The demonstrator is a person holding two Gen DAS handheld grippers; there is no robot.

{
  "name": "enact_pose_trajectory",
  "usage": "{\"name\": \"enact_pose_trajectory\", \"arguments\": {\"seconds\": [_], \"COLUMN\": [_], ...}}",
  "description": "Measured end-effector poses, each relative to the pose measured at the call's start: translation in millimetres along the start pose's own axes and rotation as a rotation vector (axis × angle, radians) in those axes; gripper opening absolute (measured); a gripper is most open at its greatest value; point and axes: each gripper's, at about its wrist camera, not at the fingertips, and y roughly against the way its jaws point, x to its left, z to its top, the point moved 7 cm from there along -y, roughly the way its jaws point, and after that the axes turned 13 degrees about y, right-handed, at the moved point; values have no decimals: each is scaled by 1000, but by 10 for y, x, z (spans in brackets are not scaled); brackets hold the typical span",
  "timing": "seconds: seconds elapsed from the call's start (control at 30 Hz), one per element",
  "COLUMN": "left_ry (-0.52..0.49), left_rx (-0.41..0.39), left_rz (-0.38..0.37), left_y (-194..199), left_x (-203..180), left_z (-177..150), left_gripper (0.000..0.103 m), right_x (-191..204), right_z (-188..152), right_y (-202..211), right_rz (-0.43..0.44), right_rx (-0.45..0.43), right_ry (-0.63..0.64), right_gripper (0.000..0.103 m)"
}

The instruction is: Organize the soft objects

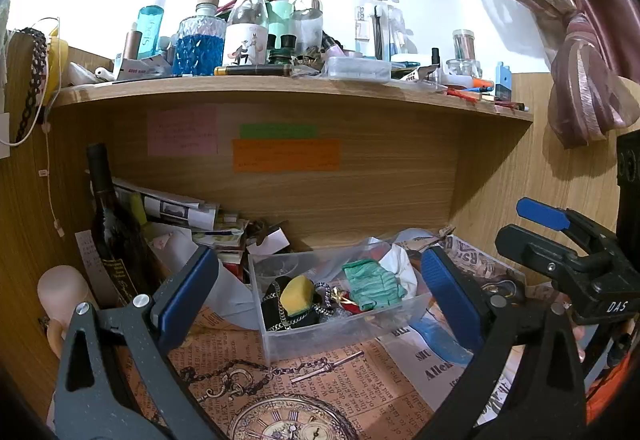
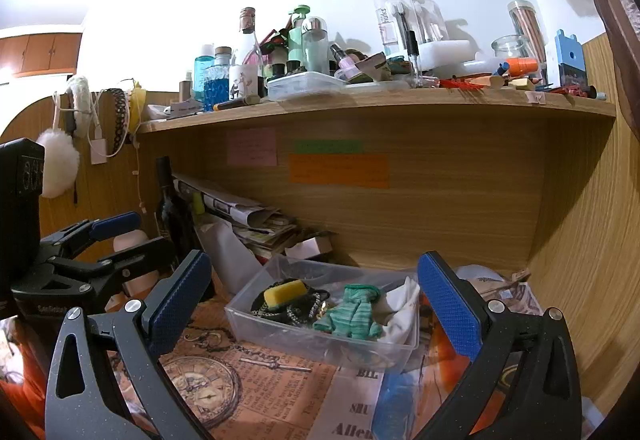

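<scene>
A clear plastic bin (image 1: 320, 336) (image 2: 300, 336) stands on the desk under the shelf. In it lie a yellow sponge (image 1: 298, 290) (image 2: 285, 292), a green striped cloth (image 1: 374, 282) (image 2: 354, 314), a white cloth (image 1: 402, 268) (image 2: 404, 304) and a black pouch with a chain (image 1: 280, 314). My left gripper (image 1: 320, 296) is open in front of the bin, holding nothing. My right gripper (image 2: 314, 302) is open too, also just short of the bin with nothing between its pads. Each shows in the other's view: the right gripper (image 1: 516, 228) at the right, the left gripper (image 2: 140, 236) at the left.
A wooden shelf (image 1: 280, 88) overhead is crowded with bottles and jars. A dark wine bottle (image 1: 110, 224) and stacked papers (image 2: 256, 224) stand left of the bin. A vintage newspaper-print sheet (image 1: 320, 392) covers the desk. A curtain (image 1: 580, 52) hangs at the right, wood panels on both sides.
</scene>
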Motion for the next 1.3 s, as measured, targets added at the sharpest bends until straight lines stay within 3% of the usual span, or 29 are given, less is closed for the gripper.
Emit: {"name": "enact_pose_trajectory", "arguments": {"seconds": [1.3], "left_ry": [-27], "left_rx": [20], "left_rz": [-41], "left_y": [-56], "left_x": [-61], "left_z": [-71], "left_gripper": [103], "right_x": [-18], "right_z": [-71], "right_y": [-46], "right_rz": [-8], "right_rx": [27], "right_ry": [-7], "right_gripper": [103]}}
